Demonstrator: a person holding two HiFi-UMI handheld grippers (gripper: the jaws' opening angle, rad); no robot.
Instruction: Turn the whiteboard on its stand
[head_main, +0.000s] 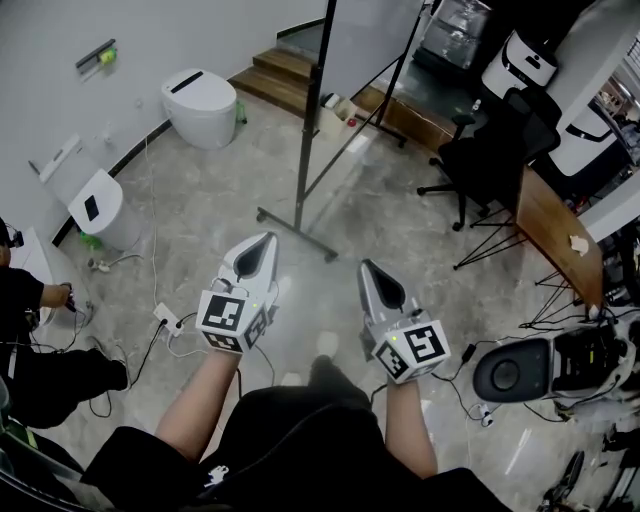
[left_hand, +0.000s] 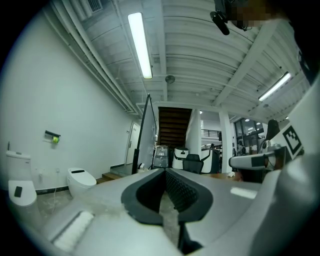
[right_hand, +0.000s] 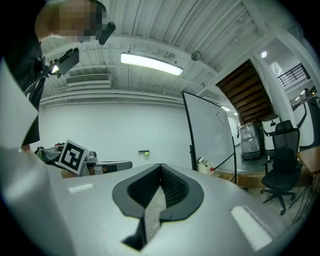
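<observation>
The whiteboard (head_main: 368, 40) stands on a black wheeled stand (head_main: 306, 130) a short way ahead of me, with its base bar (head_main: 296, 231) on the floor. My left gripper (head_main: 264, 243) and right gripper (head_main: 367, 268) hang side by side in front of the stand, short of it and touching nothing. Both have their jaws shut and empty. In the left gripper view the whiteboard (left_hand: 145, 135) shows nearly edge-on beyond the left gripper (left_hand: 164, 170). In the right gripper view the whiteboard (right_hand: 210, 135) shows its white face, to the right beyond the right gripper (right_hand: 161, 165).
Two white toilets (head_main: 200, 105) (head_main: 96, 205) stand along the left wall. A black office chair (head_main: 490, 155) and a wooden table (head_main: 556, 235) are at the right, with a black-and-white machine (head_main: 545, 368) nearer. A seated person (head_main: 35, 340) is at the left edge. Cables (head_main: 165, 320) lie on the floor.
</observation>
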